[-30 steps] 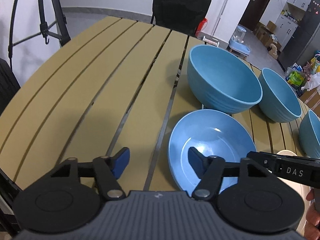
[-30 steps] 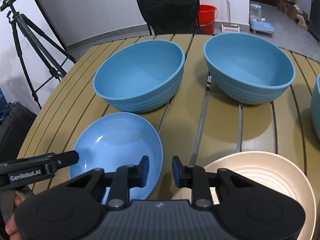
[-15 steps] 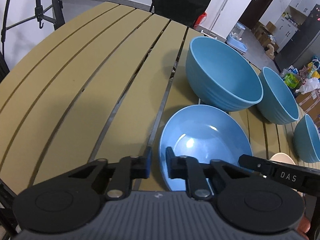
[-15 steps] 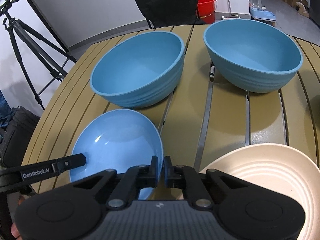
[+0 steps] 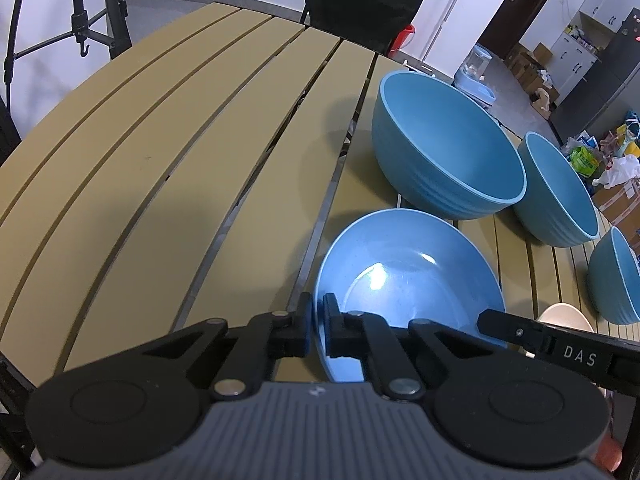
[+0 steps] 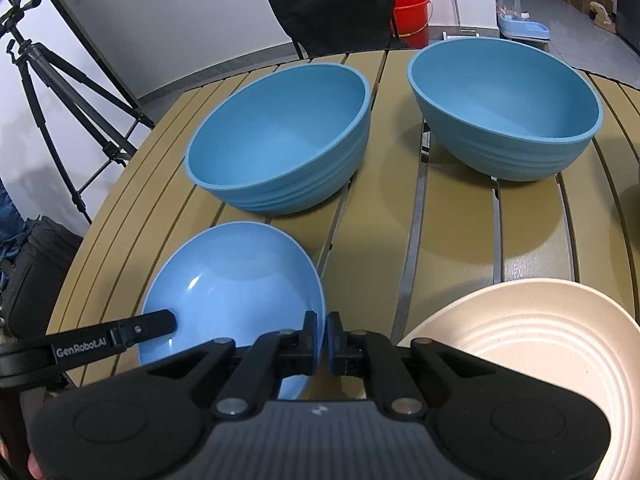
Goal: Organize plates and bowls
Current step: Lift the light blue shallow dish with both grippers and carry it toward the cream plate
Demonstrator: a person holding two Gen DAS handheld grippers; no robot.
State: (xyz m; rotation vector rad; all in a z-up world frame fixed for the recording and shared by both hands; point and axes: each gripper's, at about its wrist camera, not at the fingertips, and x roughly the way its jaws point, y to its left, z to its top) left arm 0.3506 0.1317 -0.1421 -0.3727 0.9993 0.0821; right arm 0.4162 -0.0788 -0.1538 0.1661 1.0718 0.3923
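Note:
A shallow blue plate (image 5: 408, 280) lies on the slatted table; it also shows in the right wrist view (image 6: 236, 284). My left gripper (image 5: 318, 330) is shut on its left rim. My right gripper (image 6: 323, 340) is shut on its right rim. Two large blue bowls (image 6: 280, 148) (image 6: 504, 104) stand behind the plate. A cream ribbed plate (image 6: 532, 360) lies to the right of the blue plate. A third blue bowl (image 5: 614, 280) stands at the far right in the left wrist view.
The tan slatted table (image 5: 160, 160) extends to the left. A black chair (image 6: 332, 8) stands behind the table, with a red bucket (image 6: 412, 12) on the floor. A tripod (image 6: 44, 76) stands at the left.
Both grippers have closed from open onto opposite rims of the blue plate. The plate appears slightly raised and nearer in both views.

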